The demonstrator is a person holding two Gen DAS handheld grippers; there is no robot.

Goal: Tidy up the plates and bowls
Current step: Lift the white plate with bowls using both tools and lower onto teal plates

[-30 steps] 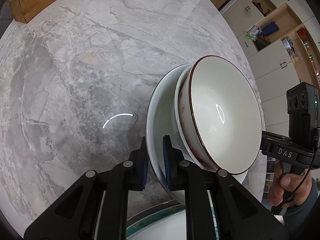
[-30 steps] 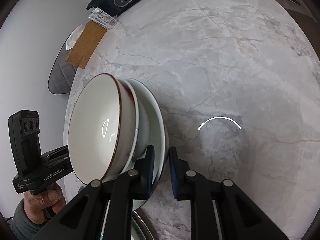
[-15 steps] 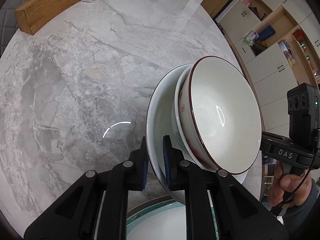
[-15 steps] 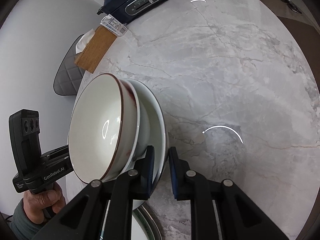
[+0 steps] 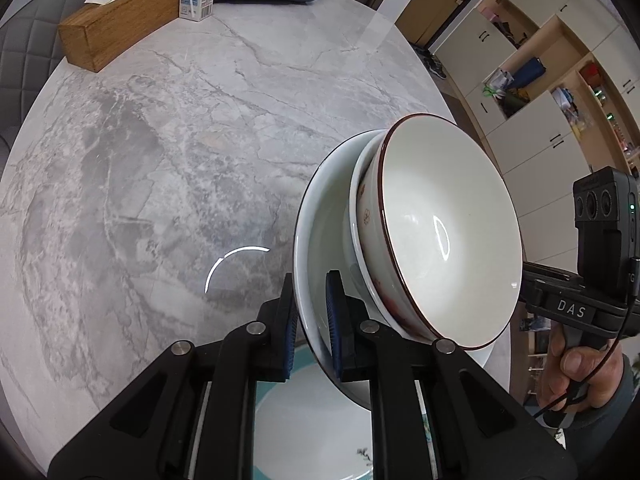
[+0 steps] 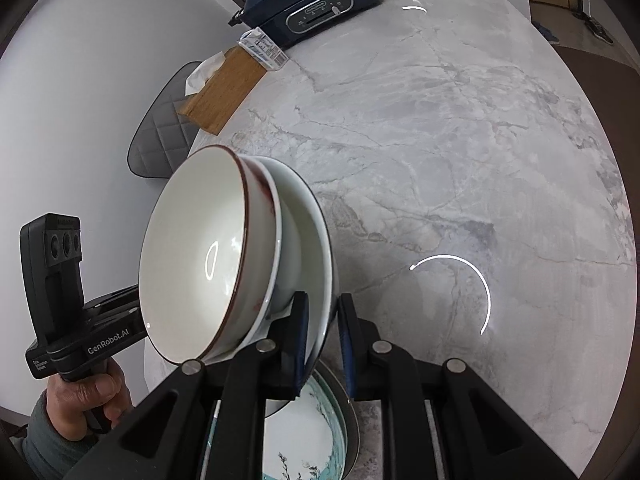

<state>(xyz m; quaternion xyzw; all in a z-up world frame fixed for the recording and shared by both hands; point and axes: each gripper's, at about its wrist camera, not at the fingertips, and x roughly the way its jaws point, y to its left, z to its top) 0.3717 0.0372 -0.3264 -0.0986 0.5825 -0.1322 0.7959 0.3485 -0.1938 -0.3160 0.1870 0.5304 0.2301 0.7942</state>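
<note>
Stack lifted higher; both grippers' fingers pinch the white plate [image 5: 316, 248] rim; right view alone shows wall [image 6: 80, 80]

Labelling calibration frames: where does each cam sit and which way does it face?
Left wrist: on the left gripper, looking along its fingers across the marble table toward the tissue box; it sees the right gripper and hand.
Right wrist: on the right gripper, facing over the table toward the blue appliance; it sees the left gripper and hand.
Shared: both clamp opposite rims of the white plate carrying stacked bowls, above a teal-rimmed plate.
</note>
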